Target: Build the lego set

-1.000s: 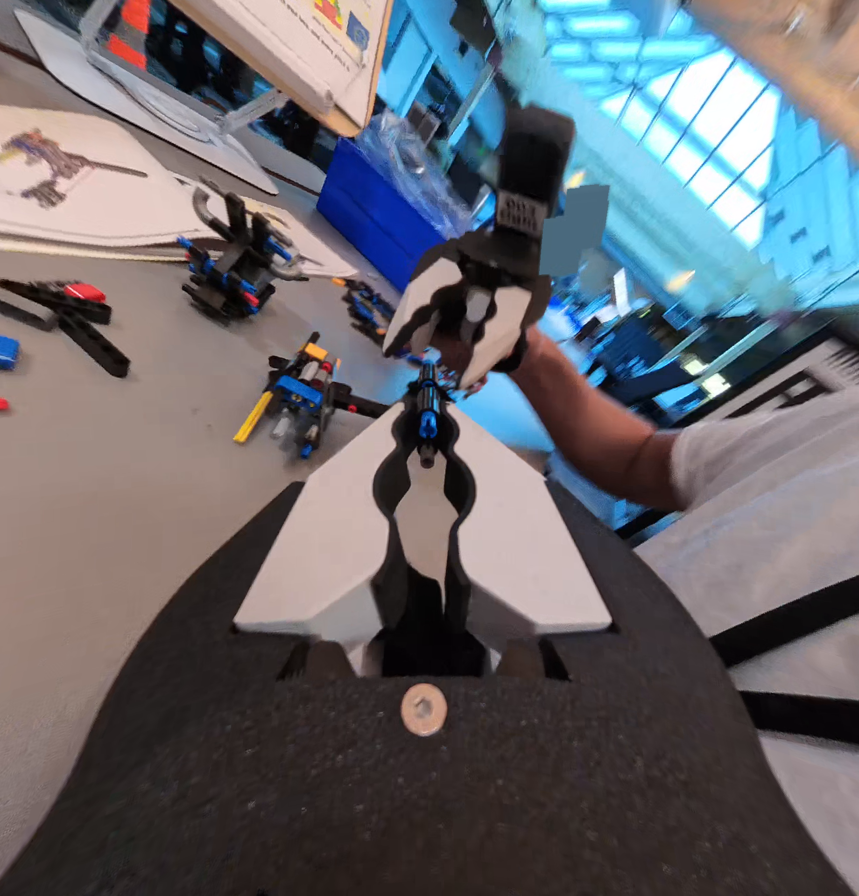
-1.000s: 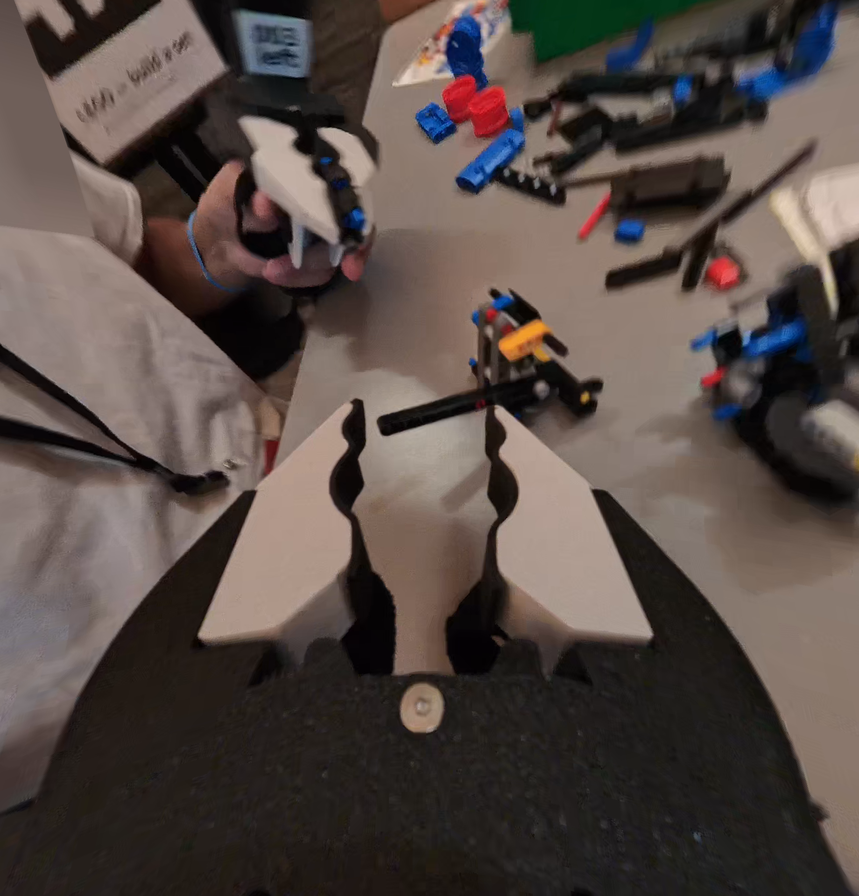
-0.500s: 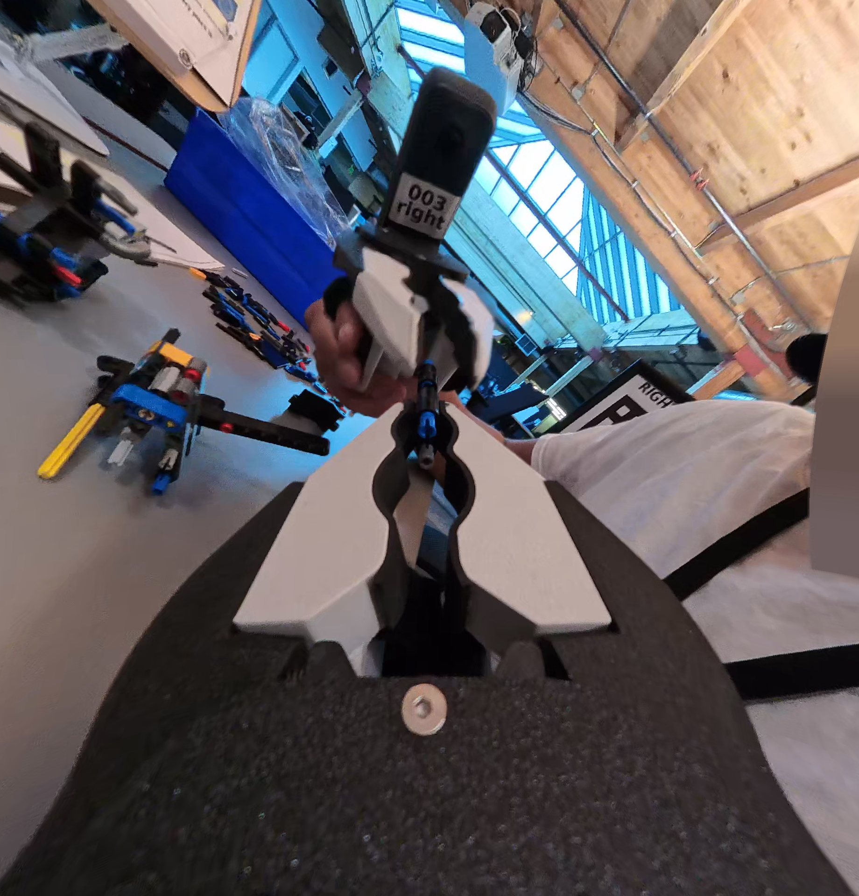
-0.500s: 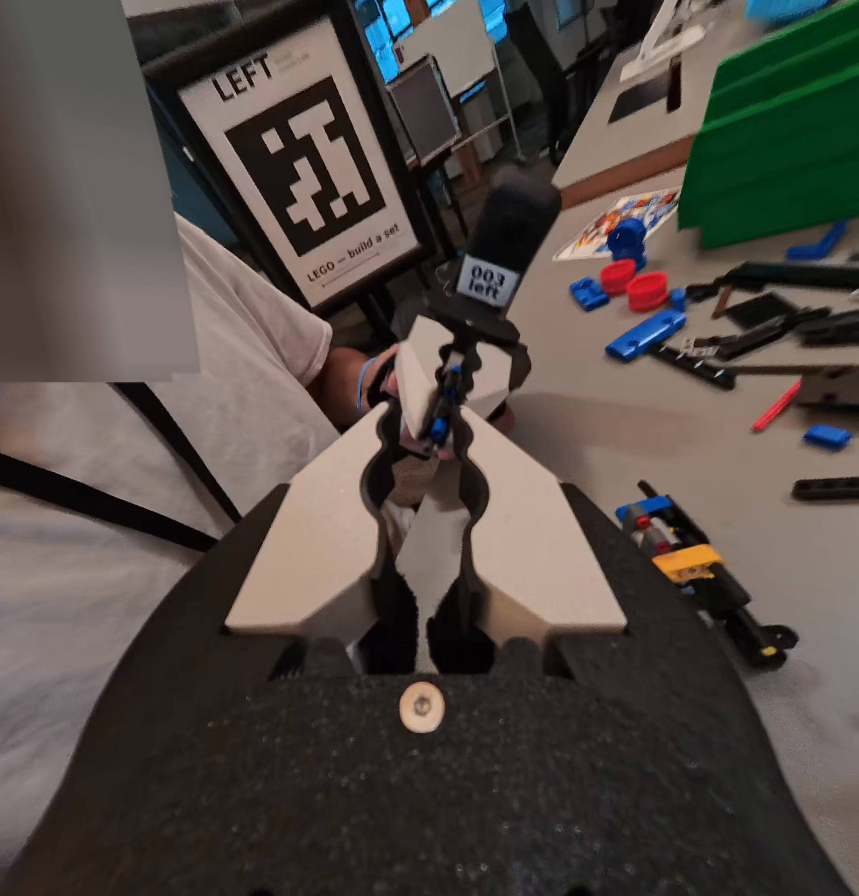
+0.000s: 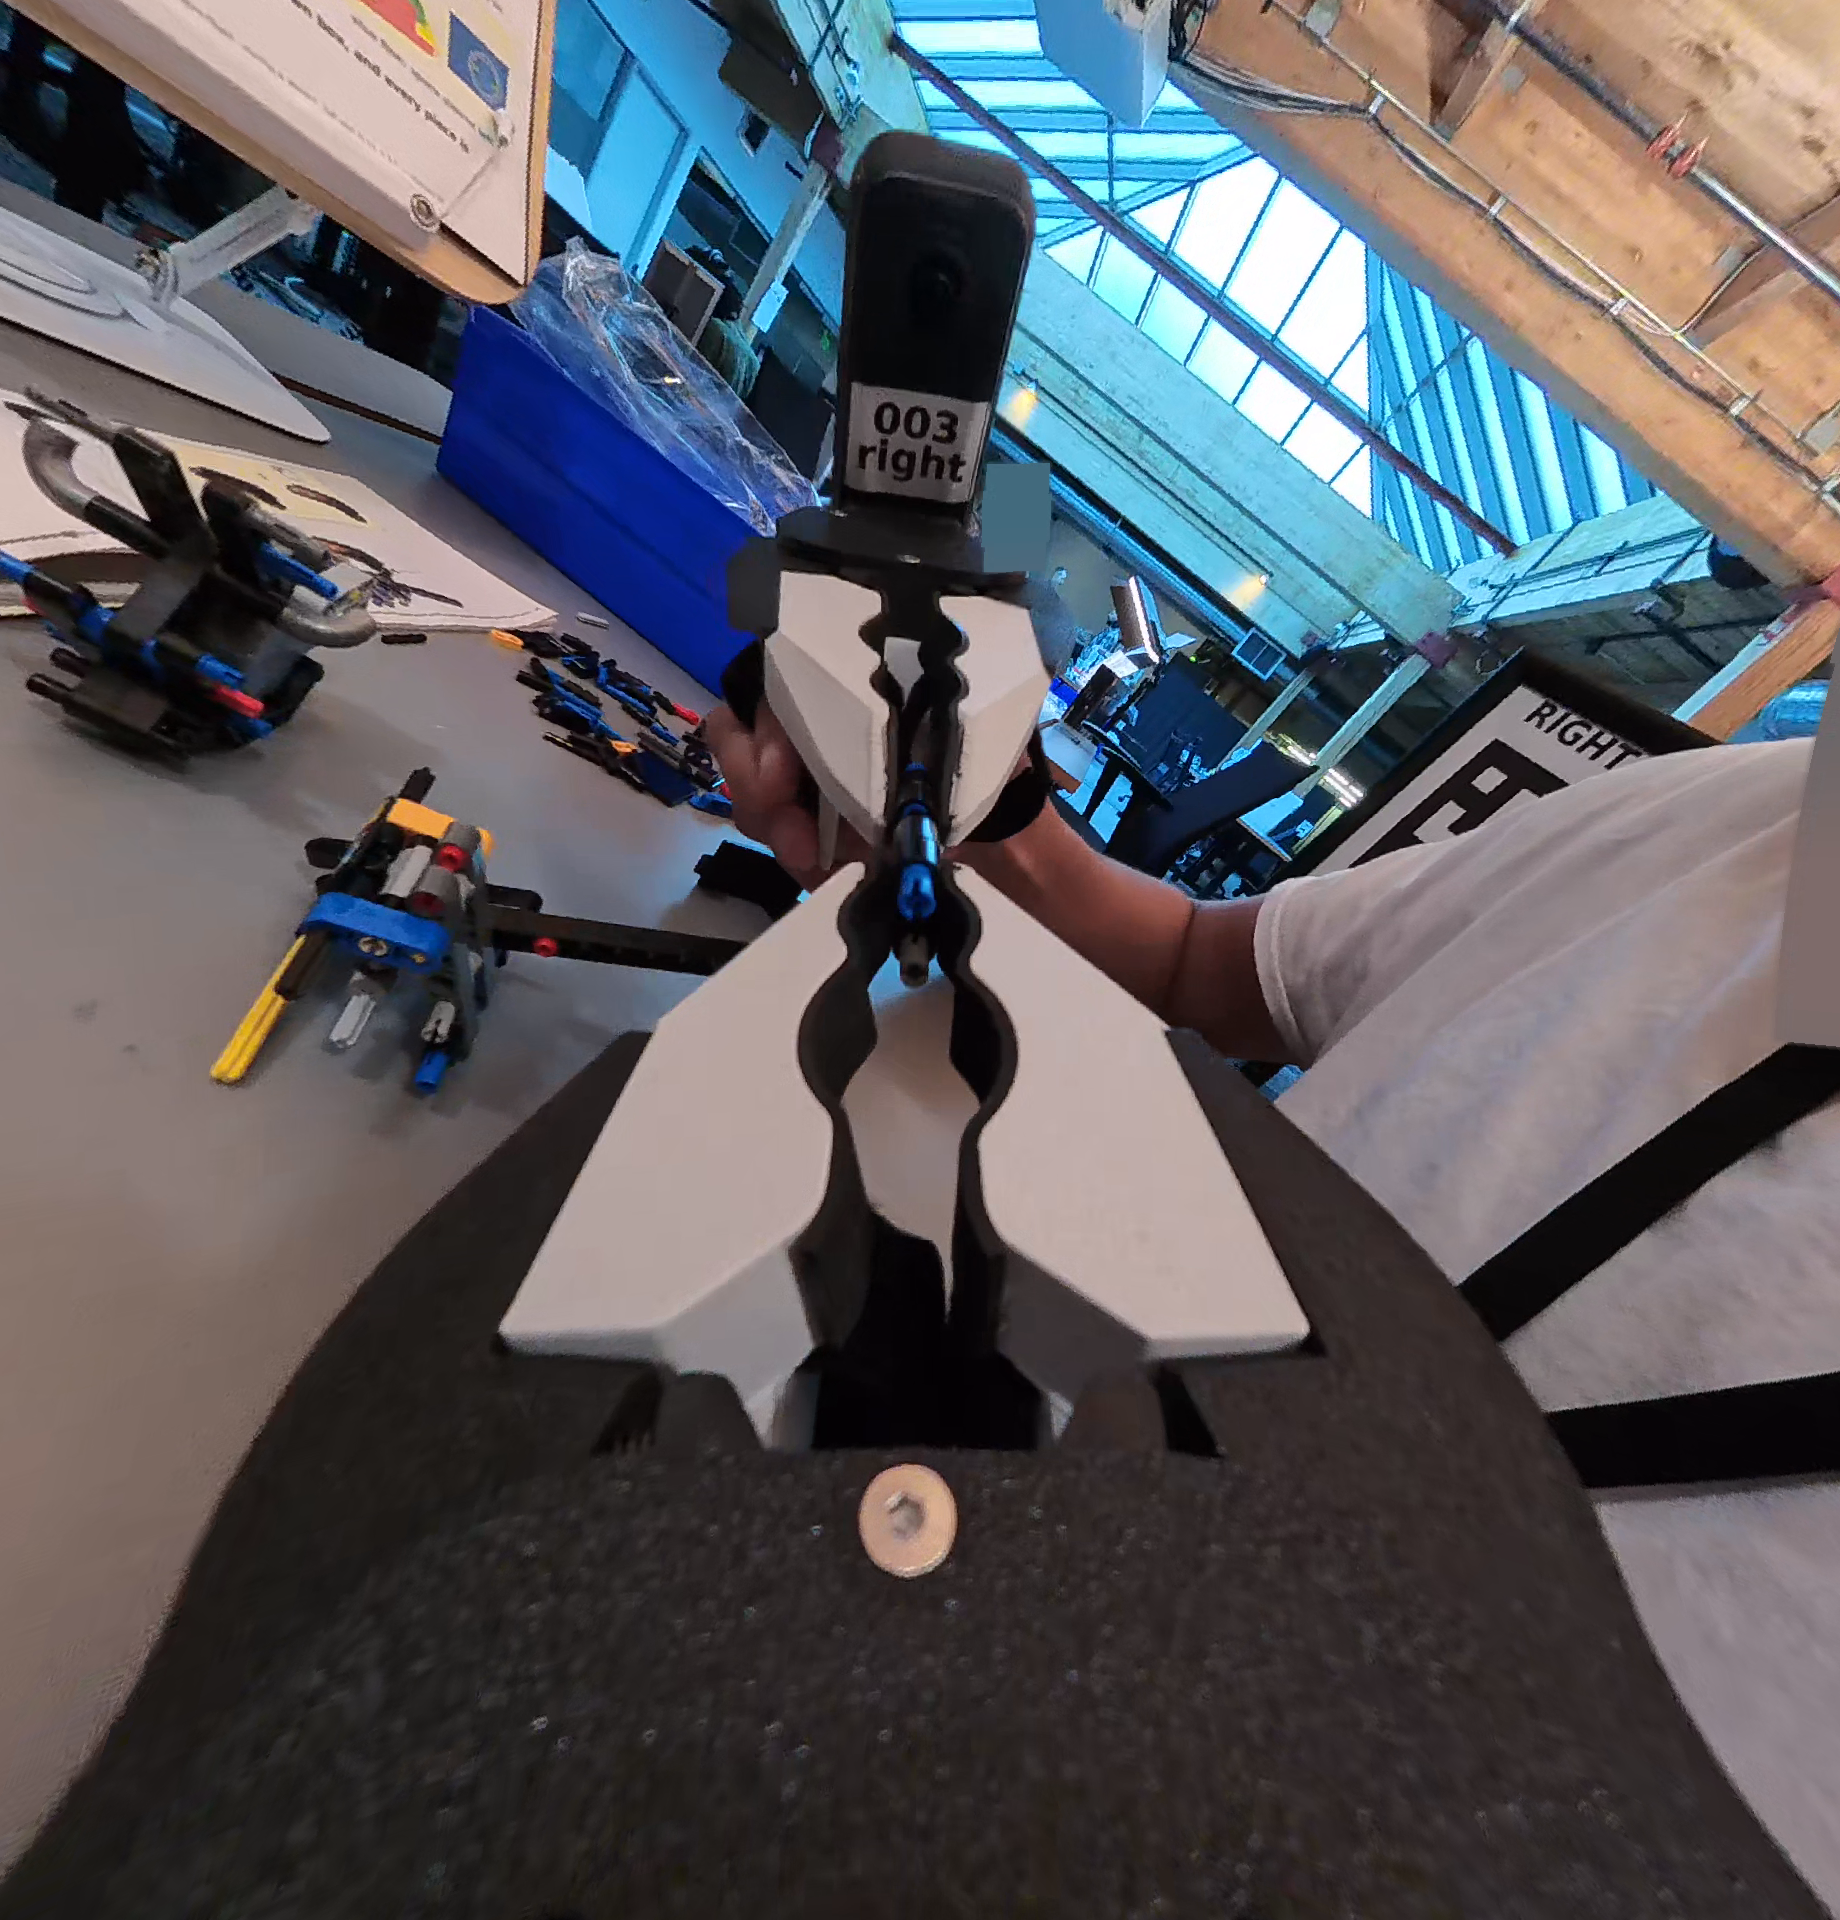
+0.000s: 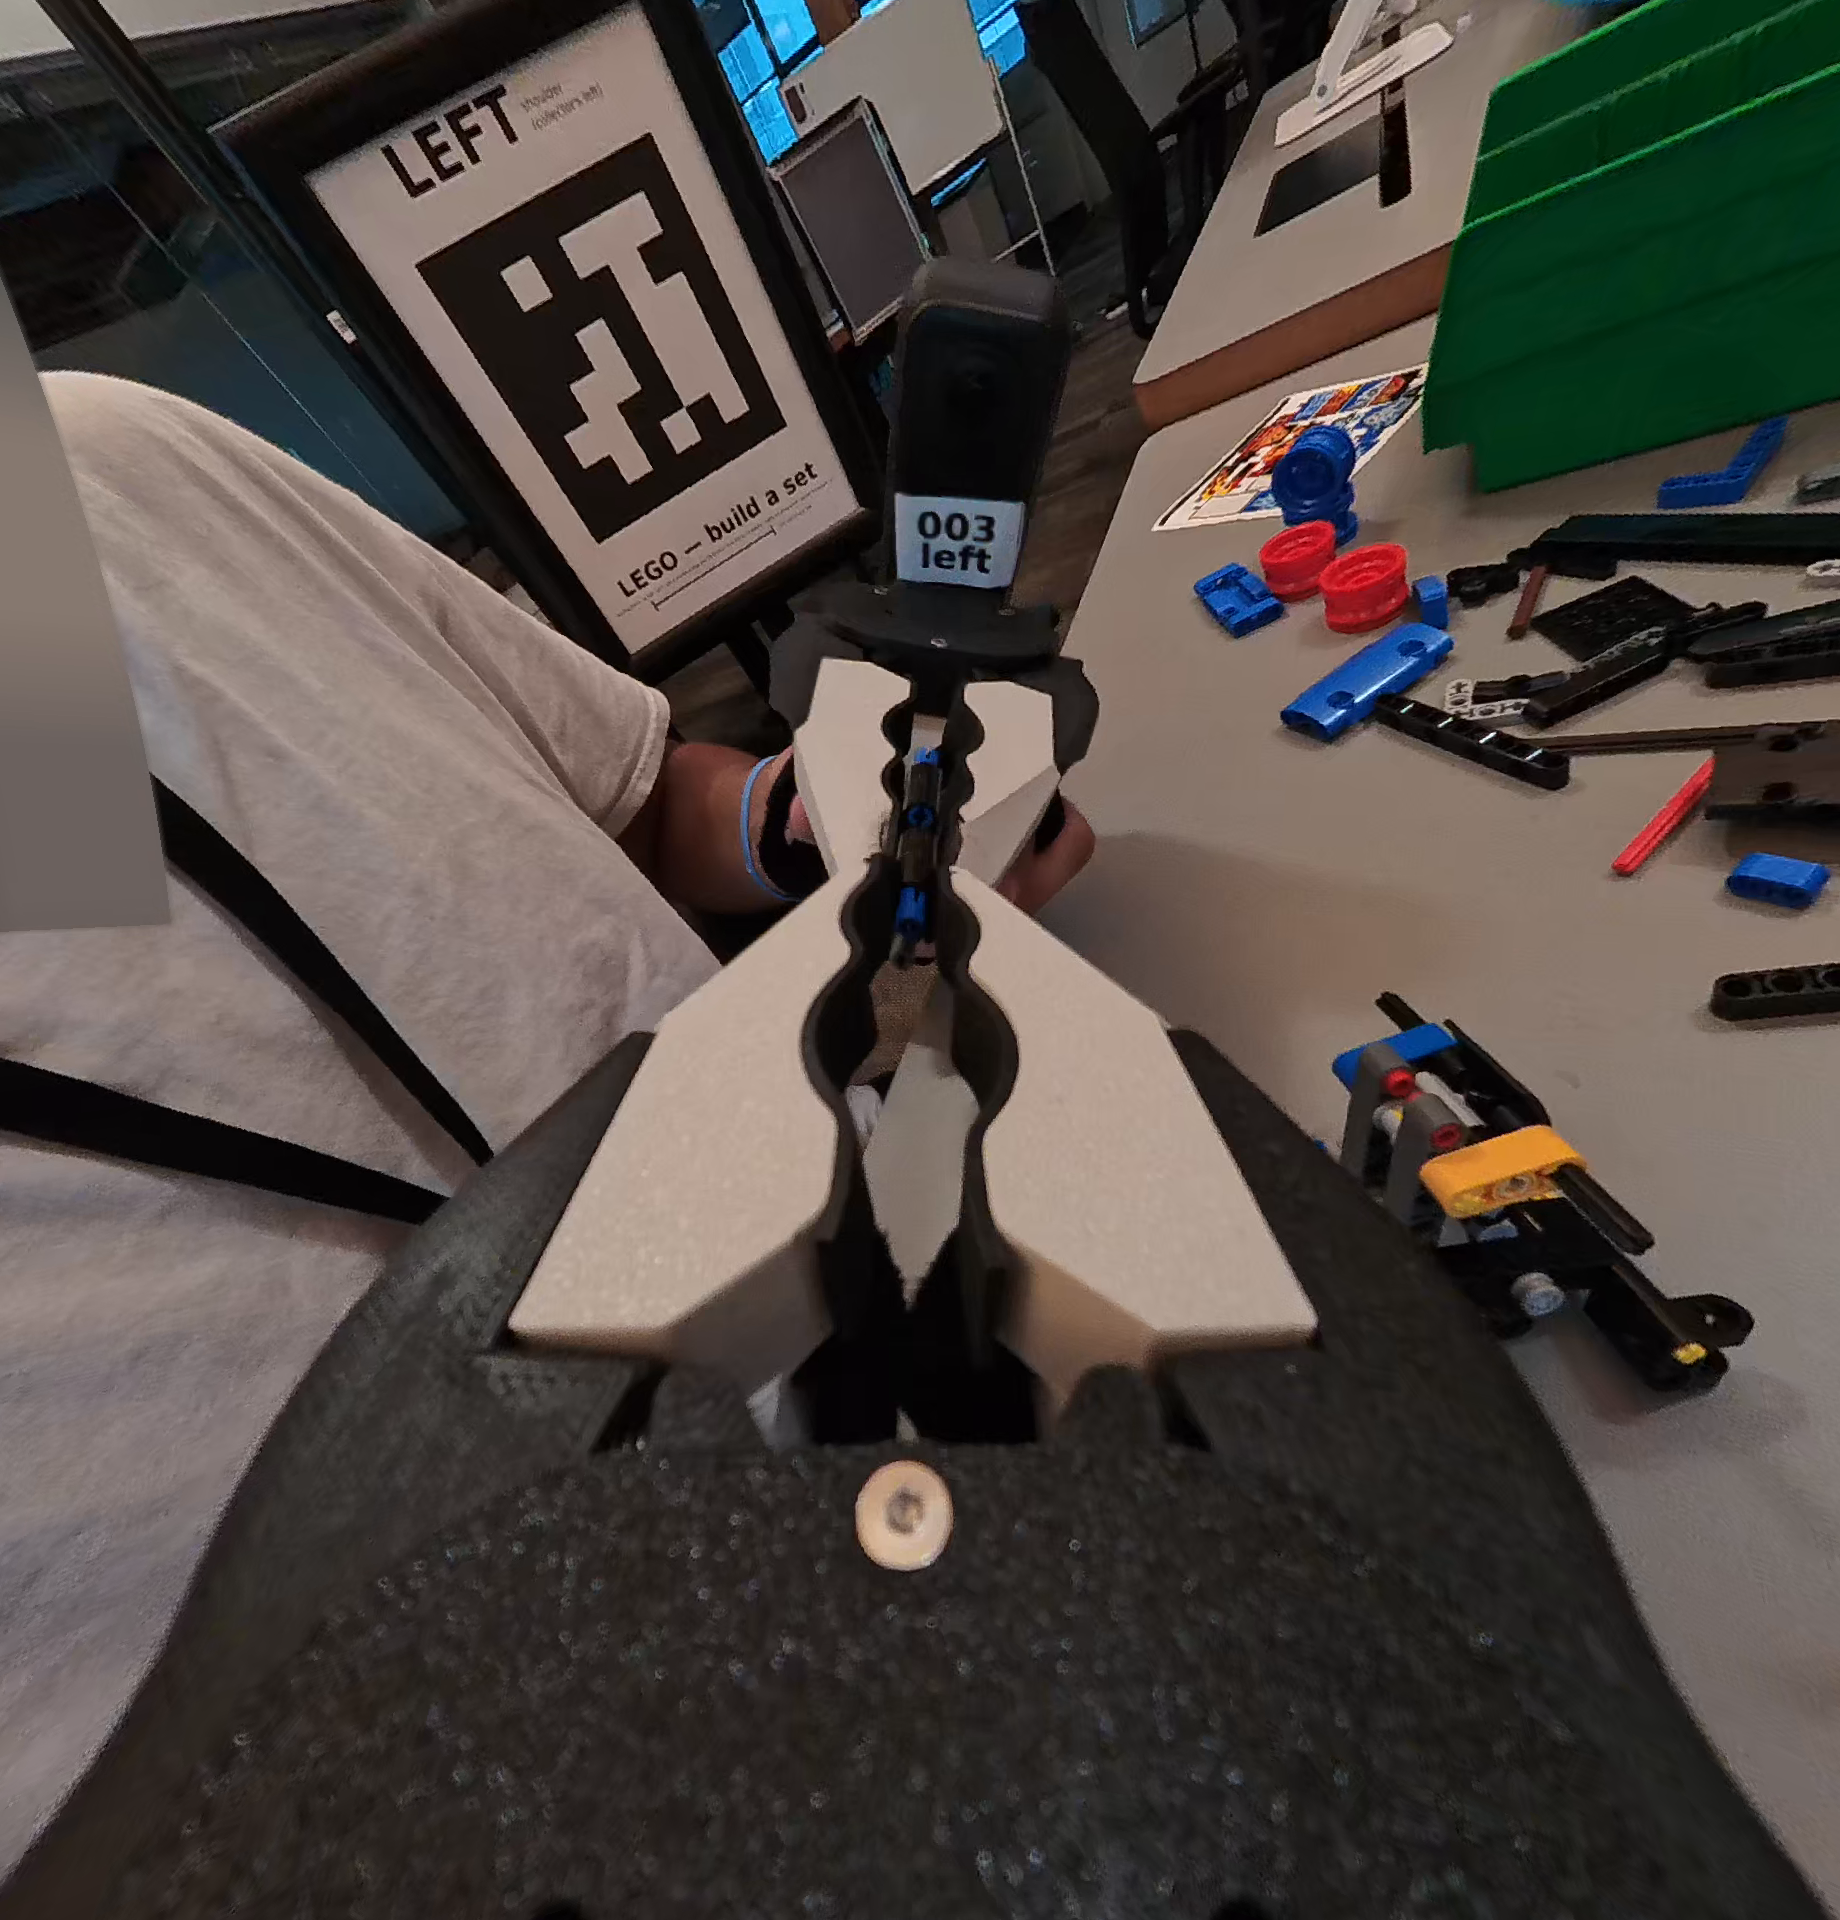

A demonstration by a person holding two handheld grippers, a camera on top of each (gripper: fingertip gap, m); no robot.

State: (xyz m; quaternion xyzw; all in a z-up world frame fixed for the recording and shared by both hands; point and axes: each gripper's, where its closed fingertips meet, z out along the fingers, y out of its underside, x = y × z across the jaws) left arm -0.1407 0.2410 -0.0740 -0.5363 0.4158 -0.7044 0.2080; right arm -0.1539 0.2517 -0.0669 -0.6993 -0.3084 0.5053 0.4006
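A thin black rod piece with blue pins (image 5: 914,891) is held in the air between my two grippers, which face each other tip to tip. My left gripper (image 5: 908,902) is shut on one end of it. My right gripper (image 6: 911,902) is shut on the other end, where the same piece (image 6: 918,821) runs on into the left gripper (image 6: 921,854). In the left wrist view the right gripper (image 5: 911,831) shows just beyond my tips. The pair hangs over the near table edge, in front of the person's white shirt.
A small build with yellow, blue and grey parts (image 5: 396,935) (image 6: 1498,1195) lies on the grey table (image 5: 116,1195). A larger black build (image 5: 178,623), a blue bin (image 5: 604,499), red wheels (image 6: 1331,571), loose beams (image 6: 1467,738) and a green bin (image 6: 1664,260) stand farther off. Both grippers' tips are close together, under 4 cm apart. Left tips and right tips are each some 20 centimeters from the larger black build (image 5: 178,623).
My right gripper rose from over the table, turned to face the left one and closed on the free end of the rod piece. My left gripper kept its hold.
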